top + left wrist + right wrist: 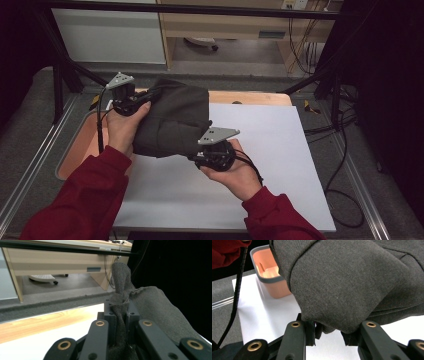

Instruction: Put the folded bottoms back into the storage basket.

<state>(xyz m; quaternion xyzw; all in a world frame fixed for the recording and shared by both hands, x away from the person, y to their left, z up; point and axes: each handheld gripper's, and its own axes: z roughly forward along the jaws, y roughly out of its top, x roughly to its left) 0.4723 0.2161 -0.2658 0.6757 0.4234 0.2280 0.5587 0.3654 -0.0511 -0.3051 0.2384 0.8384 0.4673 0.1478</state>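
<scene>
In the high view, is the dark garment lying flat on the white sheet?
No: the dark garment hangs bunched between the left tongs and right tongs, lifted off the white sheet.

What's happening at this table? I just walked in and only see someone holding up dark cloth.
A person in red sleeves holds a dark grey garment up over the white sheet with two hand-held tools. The left claw is shut on a bunched edge of the fabric. The right claw grips a thicker folded corner at the other end. The cloth hangs between them, off the surface, beside a salmon-coloured bin at the left.
</scene>
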